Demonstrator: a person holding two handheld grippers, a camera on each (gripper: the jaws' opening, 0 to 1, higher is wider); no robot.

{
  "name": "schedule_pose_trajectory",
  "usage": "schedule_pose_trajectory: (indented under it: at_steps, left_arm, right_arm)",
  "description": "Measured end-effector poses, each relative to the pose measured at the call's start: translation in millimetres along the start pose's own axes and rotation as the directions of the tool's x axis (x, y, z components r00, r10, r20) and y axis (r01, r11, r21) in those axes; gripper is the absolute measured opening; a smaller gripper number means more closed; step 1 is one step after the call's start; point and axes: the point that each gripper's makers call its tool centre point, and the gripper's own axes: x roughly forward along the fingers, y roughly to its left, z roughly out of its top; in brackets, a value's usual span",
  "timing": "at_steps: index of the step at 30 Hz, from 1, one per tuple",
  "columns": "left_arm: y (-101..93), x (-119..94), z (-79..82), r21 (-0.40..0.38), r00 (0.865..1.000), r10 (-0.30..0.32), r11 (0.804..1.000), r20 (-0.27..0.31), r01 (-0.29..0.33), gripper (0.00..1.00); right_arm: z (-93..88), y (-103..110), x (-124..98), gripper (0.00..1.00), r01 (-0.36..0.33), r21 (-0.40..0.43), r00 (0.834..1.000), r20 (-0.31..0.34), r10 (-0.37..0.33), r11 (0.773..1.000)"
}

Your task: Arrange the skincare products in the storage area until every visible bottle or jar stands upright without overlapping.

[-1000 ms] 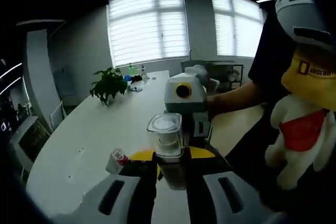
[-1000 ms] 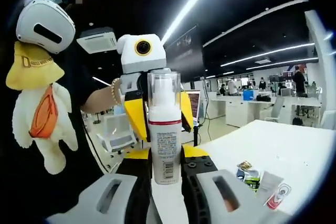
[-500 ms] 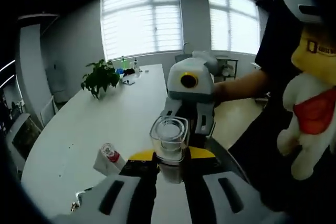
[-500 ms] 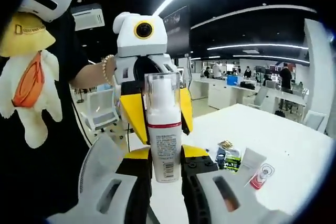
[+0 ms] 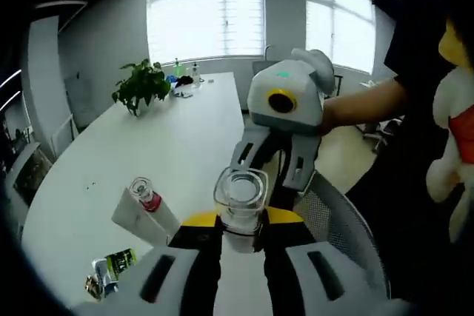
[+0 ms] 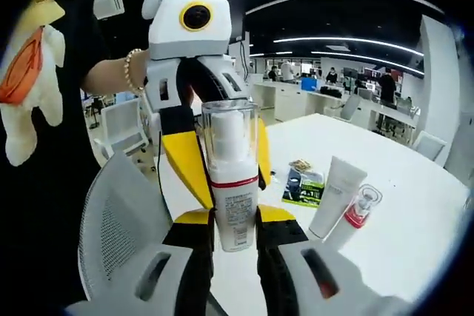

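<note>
Both your grippers, the left gripper (image 5: 241, 246) and the right gripper (image 6: 235, 238), are clamped narrow on one pump bottle (image 6: 231, 175), held in the air above the white table (image 5: 178, 146). Beyond the bottle, a tube (image 6: 337, 196) lies flat near a sachet (image 6: 304, 186). Risk: uneven release tips the bottle. Its base is hidden by your jaws.

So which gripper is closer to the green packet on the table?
Left. The packet lies just beside the left gripper. The right gripper faces it from across the bottle both hold, with the tube lying nearer it.
</note>
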Motion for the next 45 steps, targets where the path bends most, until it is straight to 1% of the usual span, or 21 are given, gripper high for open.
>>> schedule_pose_trajectory:
  at_steps: [3,5,9,11,13,15,16,19,21,24,27,30,33,34,35,36,37,38,40,44,45]
  left_arm:
    - [5.3,8.1,-7.1,-0.017,1.000,-0.008,1.000,0.000,0.008,0.17]
    - [6.1,11.6,-7.7,-0.024,1.000,-0.013,1.000,0.010,0.014,0.17]
    - [12.5,21.1,-11.7,-0.039,1.000,-0.018,0.999,0.012,0.018,0.17]
    - [23.6,29.5,-19.4,-0.035,1.000,-0.006,0.999,0.008,0.007,0.17]
    - [23.4,31.9,-20.8,-0.044,1.000,-0.011,0.999,0.003,0.011,0.17]
    - [30.7,39.1,-27.2,-0.049,1.000,-0.015,0.999,0.009,0.016,0.17]
    - [30.1,40.6,-28.5,-0.052,1.000,-0.021,0.998,0.008,0.021,0.17]
    - [40.4,50.4,-40.6,-0.042,1.000,-0.011,0.999,0.000,0.011,0.17]
    - [49.3,56.1,-46.3,-0.029,1.000,0.014,0.999,0.008,-0.013,0.17]
    - [55.9,64.2,-52.0,-0.057,1.000,0.022,0.998,0.019,-0.021,0.17]
    - [61.9,73.0,-61.4,-0.050,0.999,0.033,0.998,-0.001,-0.033,0.17]
    - [70.7,78.7,-67.7,-0.012,0.998,0.069,0.998,-0.004,-0.069,0.17]
    - [77.7,83.6,-74.6,-0.038,0.997,0.074,0.997,-0.011,-0.074,0.17]
    - [78.1,84.3,-75.0,-0.044,0.997,0.077,0.996,-0.009,-0.077,0.17]
    - [78.9,86.6,-77.3,-0.045,0.997,0.073,0.996,-0.010,-0.073,0.17]
    - [77.9,88.2,-78.4,-0.045,0.998,0.068,0.997,-0.013,-0.068,0.17]
    - [78.1,91.1,-80.9,-0.037,0.998,0.067,0.997,-0.014,-0.067,0.17]
    - [81.1,94.3,-85.0,-0.031,0.998,0.066,0.997,-0.013,-0.067,0.17]
    - [80.5,100.2,-88.8,-0.032,0.998,0.055,0.998,-0.018,-0.056,0.17]
    - [83.0,109.6,-96.1,-0.023,0.998,0.051,0.998,-0.028,-0.052,0.17]
    - [83.6,111.0,-97.2,-0.022,0.998,0.051,0.998,-0.030,-0.051,0.17]
  right_arm:
    - [-11.4,-2.1,3.2,0.25,0.010,0.009,1.000,-0.026,-0.010,1.000]
    - [-19.6,-4.7,4.4,0.30,0.025,0.019,0.999,-0.044,-0.024,1.000]
    - [-36.0,-9.4,5.3,0.36,0.058,0.063,0.996,-0.078,-0.053,0.996]
    - [-42.3,-12.7,4.6,0.40,0.085,0.094,0.994,-0.077,-0.078,0.992]
    - [-48.1,-14.9,3.8,0.43,0.102,0.117,0.993,-0.078,-0.093,0.988]
    - [-54.0,-16.4,3.5,0.47,0.119,0.134,0.990,-0.088,-0.108,0.984]
    - [-56.9,-17.5,3.2,0.49,0.129,0.143,0.989,-0.094,-0.116,0.981]
    - [-64.9,-21.2,2.5,0.53,0.162,0.175,0.983,-0.111,-0.144,0.971]
    - [-71.2,-22.6,1.9,0.55,0.181,0.191,0.979,-0.132,-0.157,0.965]
    - [-76.4,-25.4,0.6,0.59,0.218,0.201,0.971,-0.141,-0.192,0.955]
    - [-83.6,-30.4,-5.0,0.61,0.260,0.210,0.960,-0.163,-0.228,0.942]
    - [-89.4,-37.2,-10.5,0.65,0.292,0.200,0.950,-0.178,-0.258,0.935]
    - [-97.9,-44.2,-13.4,0.67,0.328,0.225,0.938,-0.188,-0.290,0.917]
    - [-100.6,-49.3,-15.9,0.68,0.365,0.223,0.925,-0.200,-0.324,0.904]
    - [-102.2,-53.2,-18.0,0.69,0.388,0.205,0.914,-0.210,-0.346,0.899]
    - [-105.7,-59.3,-21.2,0.70,0.426,0.175,0.895,-0.226,-0.385,0.887]
    - [-108.2,-62.5,-22.7,0.72,0.449,0.167,0.883,-0.237,-0.406,0.878]
    - [-109.0,-62.6,-22.2,0.74,0.450,0.174,0.882,-0.237,-0.406,0.876]
    - [-111.4,-66.9,-23.2,0.75,0.473,0.179,0.872,-0.234,-0.429,0.863]
    - [-111.4,-69.6,-22.2,0.84,0.487,0.178,0.865,-0.234,-0.444,0.855]
    - [-111.4,-69.3,-21.9,0.84,0.485,0.179,0.866,-0.235,-0.442,0.856]
